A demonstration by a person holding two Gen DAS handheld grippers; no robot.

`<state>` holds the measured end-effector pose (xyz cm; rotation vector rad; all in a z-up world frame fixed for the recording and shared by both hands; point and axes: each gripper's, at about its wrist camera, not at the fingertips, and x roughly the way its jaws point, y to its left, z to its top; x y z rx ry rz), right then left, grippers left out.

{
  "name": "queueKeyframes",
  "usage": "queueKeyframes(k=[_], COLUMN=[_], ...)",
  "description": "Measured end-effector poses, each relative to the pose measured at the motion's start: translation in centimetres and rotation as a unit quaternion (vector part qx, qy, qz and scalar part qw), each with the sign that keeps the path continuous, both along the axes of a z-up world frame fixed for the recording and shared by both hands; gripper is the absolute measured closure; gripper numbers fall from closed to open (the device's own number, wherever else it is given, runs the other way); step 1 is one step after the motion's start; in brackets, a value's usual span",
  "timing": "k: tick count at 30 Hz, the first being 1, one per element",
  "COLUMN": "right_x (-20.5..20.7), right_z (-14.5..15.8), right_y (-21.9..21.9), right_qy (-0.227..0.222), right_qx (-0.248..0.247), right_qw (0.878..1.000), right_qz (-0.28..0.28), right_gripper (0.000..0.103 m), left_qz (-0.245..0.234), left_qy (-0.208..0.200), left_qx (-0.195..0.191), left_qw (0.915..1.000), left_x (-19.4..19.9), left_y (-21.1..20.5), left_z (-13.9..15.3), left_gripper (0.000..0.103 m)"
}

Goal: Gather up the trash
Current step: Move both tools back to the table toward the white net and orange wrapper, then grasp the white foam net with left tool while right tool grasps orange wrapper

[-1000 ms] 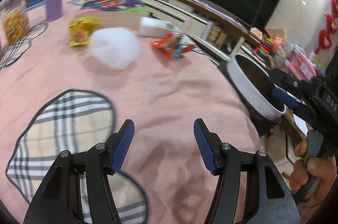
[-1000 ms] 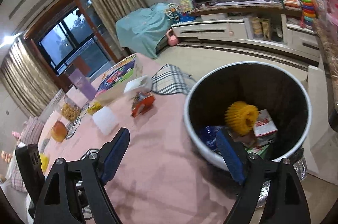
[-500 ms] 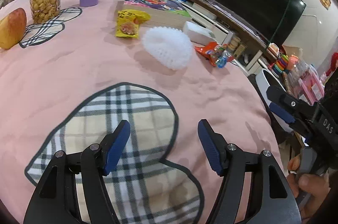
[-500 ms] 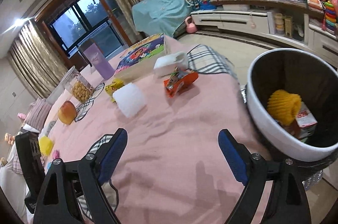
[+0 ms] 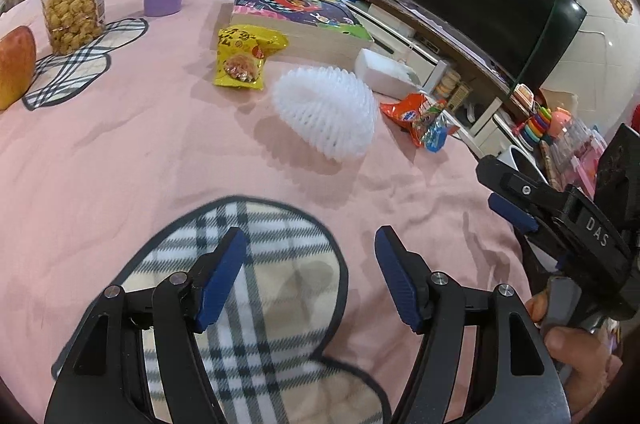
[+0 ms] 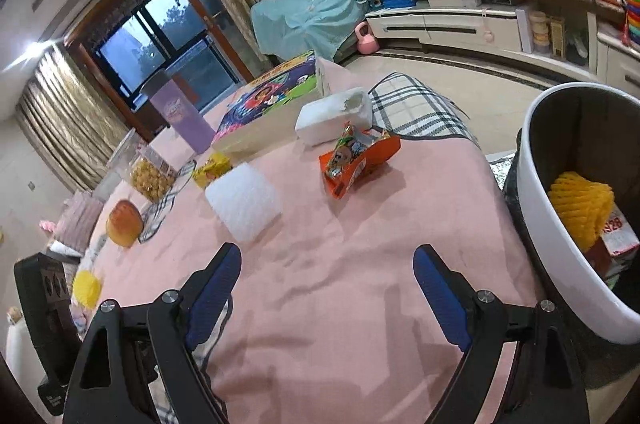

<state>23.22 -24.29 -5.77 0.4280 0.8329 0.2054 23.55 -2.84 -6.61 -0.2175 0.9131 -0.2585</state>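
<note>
Now | white foam net [image 5: 326, 112] flat | long axis apparently toward left gripper [image 5: 310, 276]

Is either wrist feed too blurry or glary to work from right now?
Left wrist view: sharp, fisheye-bent at the edges, small glare spots on the TV; the white foam net reads clearly. Right wrist view: also sharp, ceiling light flare at upper left, bin interior dim but the yellow foam net shows.

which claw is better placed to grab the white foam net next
Probably the left claw: the white foam net lies nearly straight ahead of its open jaws. From the right claw it sits off to the left, though the bin is on the right's side.
</note>
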Motion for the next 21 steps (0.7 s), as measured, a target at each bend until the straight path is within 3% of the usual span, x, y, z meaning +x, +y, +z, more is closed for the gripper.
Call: queueKeyframes(k=[13, 16, 21], right_x=[5.6, 6.8, 8.1], right_z=[-1.5, -2.2, -3.0], right_y=[-0.3, -0.6, -0.9], right_qy=[0.017, 0.026, 0.034], right_qx=[-0.002, -0.003, -0.007], right_qw=[1.000, 1.000, 0.999], right_qz=[-0.004, -0.004, -0.002], right_gripper=[0.016, 0.022, 0.041], left_qz=[-0.013, -0.015, -0.015], left_qy=[0.005, 0.007, 0.005], left_qx=[-0.009, -0.013, -0.011], left_qw=[0.9999, 0.9998, 0.9998], left_x=[5.7, 7.1, 8.8], left_y=[-1.5, -1.7, -2.0], left_z=[0.3, 0.1, -0.7], left_gripper=[0.034, 0.034, 0.035])
